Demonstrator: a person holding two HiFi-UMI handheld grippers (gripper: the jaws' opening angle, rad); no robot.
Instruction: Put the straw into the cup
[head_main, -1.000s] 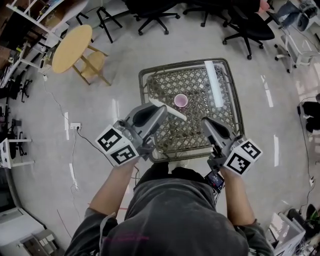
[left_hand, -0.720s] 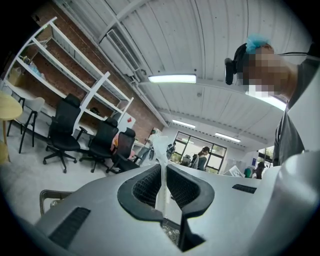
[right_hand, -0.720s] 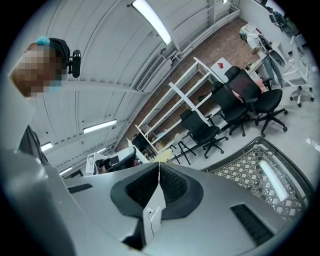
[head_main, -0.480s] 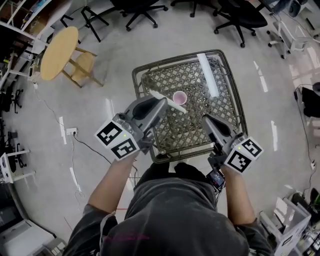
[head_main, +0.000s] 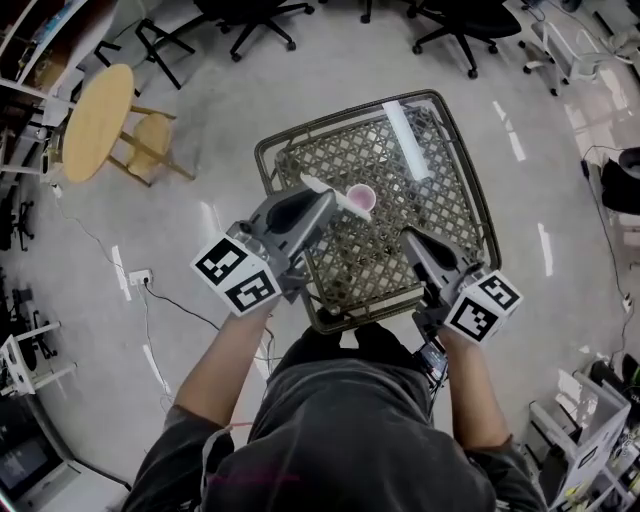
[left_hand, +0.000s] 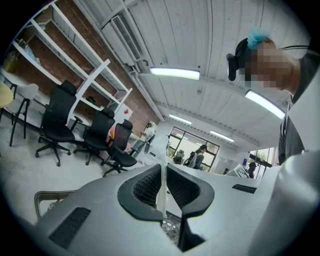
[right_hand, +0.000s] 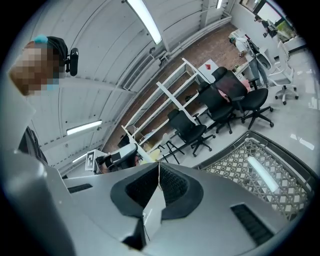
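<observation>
One straw (head_main: 312, 184) is held at the left rim of the cup (head_main: 361, 200), not yet inserted.
It is clamped in the jaws of the left gripper (head_main: 320, 203); the jaws of the right gripper (head_main: 414, 243) are closed together, empty. Tipping upright and lowering is called for next.

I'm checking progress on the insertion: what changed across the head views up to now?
The left gripper, jaws shut on the straw, carried it forward, bringing its end from the near side of the cup to about its rim. Nothing was taken hold of or let go. The cup, the lattice table and the right gripper, jaws shut, kept their places.
</observation>
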